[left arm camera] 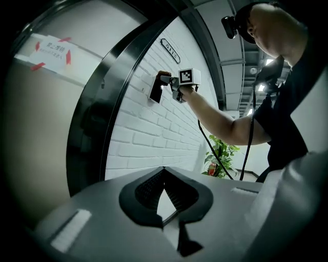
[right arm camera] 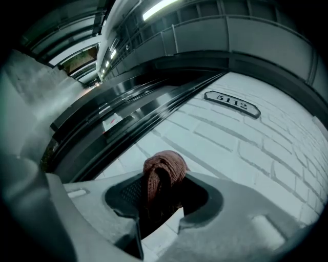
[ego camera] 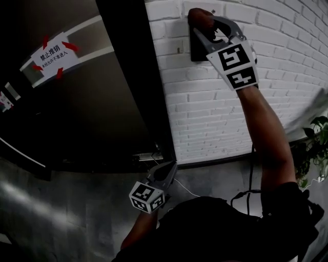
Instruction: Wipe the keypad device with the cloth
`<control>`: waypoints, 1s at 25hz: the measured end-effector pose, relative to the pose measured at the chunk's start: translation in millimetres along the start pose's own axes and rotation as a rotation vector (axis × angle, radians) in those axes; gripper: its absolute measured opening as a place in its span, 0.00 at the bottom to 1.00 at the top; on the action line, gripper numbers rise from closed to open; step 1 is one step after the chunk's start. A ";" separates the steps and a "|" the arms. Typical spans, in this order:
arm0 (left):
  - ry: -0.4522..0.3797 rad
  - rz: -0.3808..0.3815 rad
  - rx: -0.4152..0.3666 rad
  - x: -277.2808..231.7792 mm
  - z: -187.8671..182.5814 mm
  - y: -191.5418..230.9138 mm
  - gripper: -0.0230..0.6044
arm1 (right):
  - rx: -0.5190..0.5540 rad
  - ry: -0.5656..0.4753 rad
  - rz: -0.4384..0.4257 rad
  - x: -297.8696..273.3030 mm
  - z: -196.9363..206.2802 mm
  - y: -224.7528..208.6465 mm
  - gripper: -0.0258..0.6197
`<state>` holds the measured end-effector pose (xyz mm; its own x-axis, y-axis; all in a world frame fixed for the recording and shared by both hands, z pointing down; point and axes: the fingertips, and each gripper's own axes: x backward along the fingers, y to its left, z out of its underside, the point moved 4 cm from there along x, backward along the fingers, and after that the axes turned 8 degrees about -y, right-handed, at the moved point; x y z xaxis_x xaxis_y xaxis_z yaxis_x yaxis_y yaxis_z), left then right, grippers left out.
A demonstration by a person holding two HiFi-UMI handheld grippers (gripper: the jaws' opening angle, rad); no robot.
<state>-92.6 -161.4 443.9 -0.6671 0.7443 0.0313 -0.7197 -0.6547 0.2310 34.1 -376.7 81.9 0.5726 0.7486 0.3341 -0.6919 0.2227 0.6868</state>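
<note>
A dark keypad device [ego camera: 197,52] hangs on the white brick wall [ego camera: 215,112]. My right gripper [ego camera: 204,24] is raised to the device's top edge and is shut on a reddish-brown cloth [ego camera: 198,15], which is bunched against the wall there. In the right gripper view the cloth [right arm camera: 165,166] bulges out between the jaws and the device is hidden. From the left gripper view I see the device [left arm camera: 155,88] with the cloth [left arm camera: 164,74] at its top. My left gripper [ego camera: 166,170] hangs low by the door's foot, its jaws shut and empty [left arm camera: 164,170].
A black door frame [ego camera: 134,77] runs just left of the device, with a taped paper notice [ego camera: 53,54] on the door. A room number plate [right arm camera: 231,104] sits higher on the wall. A potted plant [ego camera: 313,148] and a hanging black cable [ego camera: 251,169] are at the right.
</note>
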 end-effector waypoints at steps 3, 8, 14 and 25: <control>0.002 -0.020 0.009 2.3 -2.0 4.4 0.06 | -0.009 0.000 0.016 -5.2 1.2 -0.2 0.27; 0.010 -0.022 0.013 0.2 -3.7 10.6 0.06 | -0.064 -0.018 0.038 -2.6 6.2 -1.2 0.26; 0.012 0.004 0.002 -4.6 -2.4 11.5 0.06 | -0.089 -0.017 0.049 1.8 13.9 3.9 0.26; 0.044 0.026 0.006 -3.5 -0.1 11.0 0.06 | -0.114 0.004 0.057 10.8 30.3 19.9 0.26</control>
<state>-98.3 -171.2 446.3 -0.6936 0.7204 -0.0050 -0.7008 -0.6731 0.2364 39.9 -383.1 118.7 0.5294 0.7645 0.3679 -0.7688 0.2489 0.5891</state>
